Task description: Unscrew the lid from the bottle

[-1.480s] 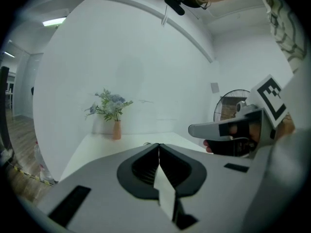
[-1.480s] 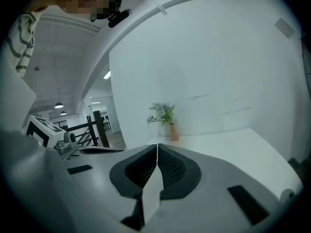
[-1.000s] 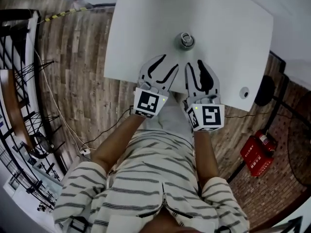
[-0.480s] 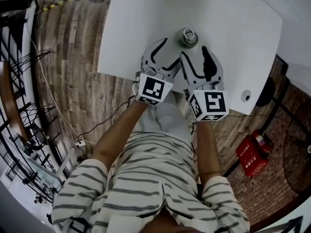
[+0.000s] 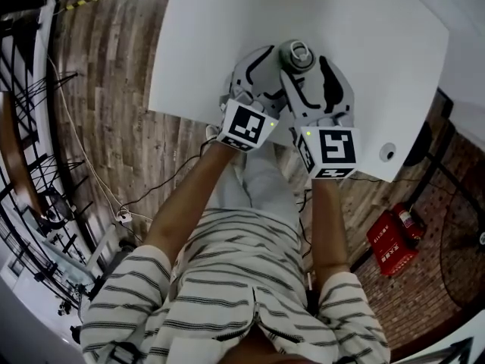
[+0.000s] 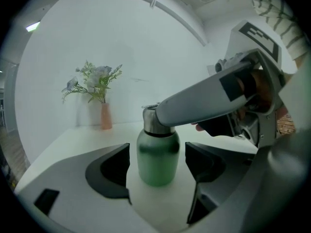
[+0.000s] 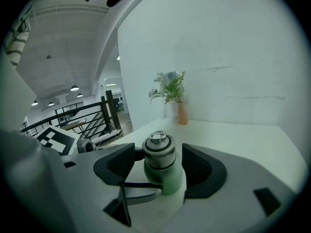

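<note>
A green bottle (image 5: 297,54) with a silver lid (image 7: 158,151) stands upright on the white table (image 5: 379,44). My left gripper (image 5: 270,73) is open around the bottle's green body (image 6: 156,158), with a gap on each side. My right gripper (image 5: 307,68) comes from the other side, higher up. It is open around the lid, and neither pad touches it. Both pairs of jaws have just been opening. In the left gripper view, one finger (image 6: 204,103) of the right gripper crosses in front of the lid.
A small pink vase of flowers (image 6: 104,115) stands at the table's far side by the white wall. A round grommet (image 5: 388,154) sits near the table's right front corner. A red box (image 5: 392,241) lies on the brick floor.
Both grippers have moved forward over the table's front edge until they reach around the bottle. Their jaws have spread wider.
</note>
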`<state>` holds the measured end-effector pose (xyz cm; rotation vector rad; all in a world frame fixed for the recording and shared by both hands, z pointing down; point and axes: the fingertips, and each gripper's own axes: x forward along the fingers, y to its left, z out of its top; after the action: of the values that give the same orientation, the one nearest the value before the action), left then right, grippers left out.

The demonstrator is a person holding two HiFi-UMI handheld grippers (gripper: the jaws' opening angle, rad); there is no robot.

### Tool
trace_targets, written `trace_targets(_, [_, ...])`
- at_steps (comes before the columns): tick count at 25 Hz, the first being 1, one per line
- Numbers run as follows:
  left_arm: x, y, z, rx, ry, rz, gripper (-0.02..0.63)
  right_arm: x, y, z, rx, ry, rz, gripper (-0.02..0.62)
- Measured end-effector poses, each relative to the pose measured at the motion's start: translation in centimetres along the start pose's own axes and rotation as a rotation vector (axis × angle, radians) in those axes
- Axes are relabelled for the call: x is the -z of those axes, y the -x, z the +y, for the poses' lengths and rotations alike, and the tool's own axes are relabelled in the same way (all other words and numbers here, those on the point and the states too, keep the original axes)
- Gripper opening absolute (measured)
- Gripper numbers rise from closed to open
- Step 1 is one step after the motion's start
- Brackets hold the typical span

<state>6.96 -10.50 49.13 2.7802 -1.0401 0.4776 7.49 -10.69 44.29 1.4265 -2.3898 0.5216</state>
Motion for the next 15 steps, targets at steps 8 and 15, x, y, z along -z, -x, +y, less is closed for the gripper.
trace_targets(8, [-0.1,-1.1,0.3,0.025,-0.003,-0.04,0.325,0.8,-1.4,-0.3,0.007,0.022,0.017,0.29])
trace_targets(15, [-0.7,-1.6,-0.3,0.04,-0.011,-0.073,0.316,0.9,-1.9,-0.2,0.036,0.077,0.042,0.258])
